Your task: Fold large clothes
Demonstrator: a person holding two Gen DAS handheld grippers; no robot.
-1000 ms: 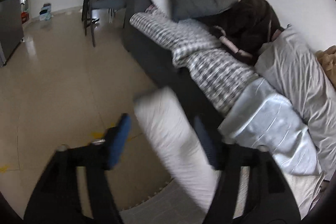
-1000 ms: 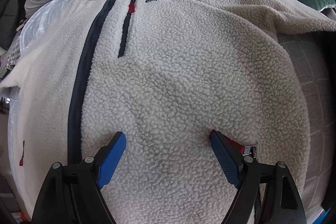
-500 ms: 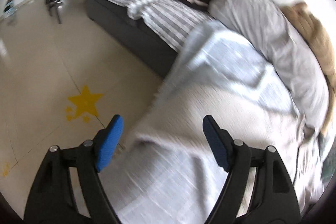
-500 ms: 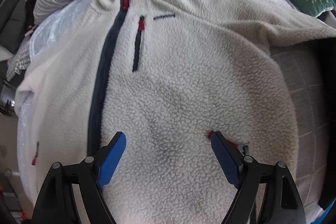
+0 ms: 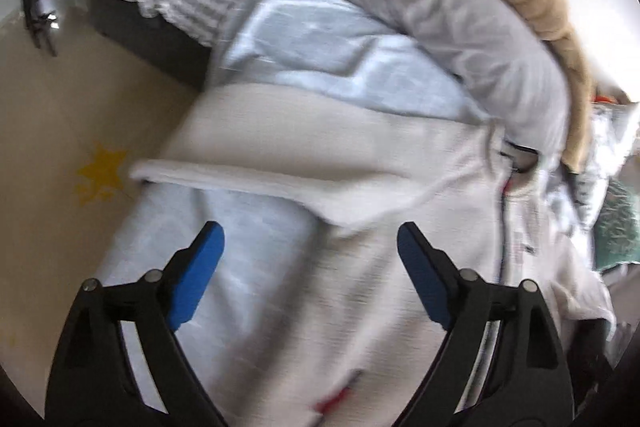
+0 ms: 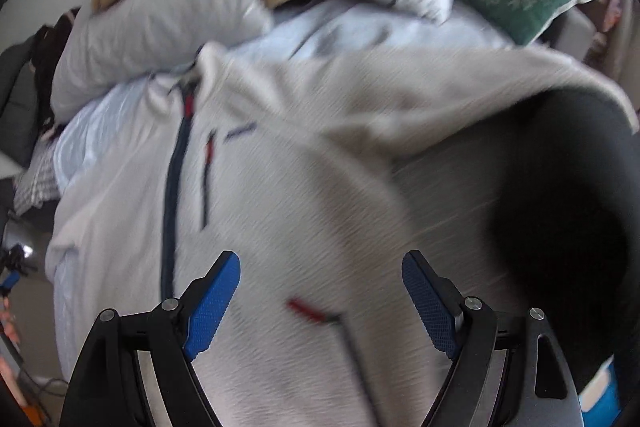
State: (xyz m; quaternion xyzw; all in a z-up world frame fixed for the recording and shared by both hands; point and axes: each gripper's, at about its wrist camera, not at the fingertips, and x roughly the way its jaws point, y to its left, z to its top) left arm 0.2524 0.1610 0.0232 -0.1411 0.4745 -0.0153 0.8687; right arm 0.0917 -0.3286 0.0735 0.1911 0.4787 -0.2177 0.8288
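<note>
Fleece jacket sleeve released, now flat; left tool opening.

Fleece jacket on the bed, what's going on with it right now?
A person with a claw in each hand is working on the cream fleece jacket, which lies zipped and front-up on the pale blue bedding. One sleeve is spread sideways towards the bed's edge. The left claw is opening above the jacket's side with nothing between its fingers. The right claw is open over the lower front, gripping nothing. No fold shows yet.
</note>
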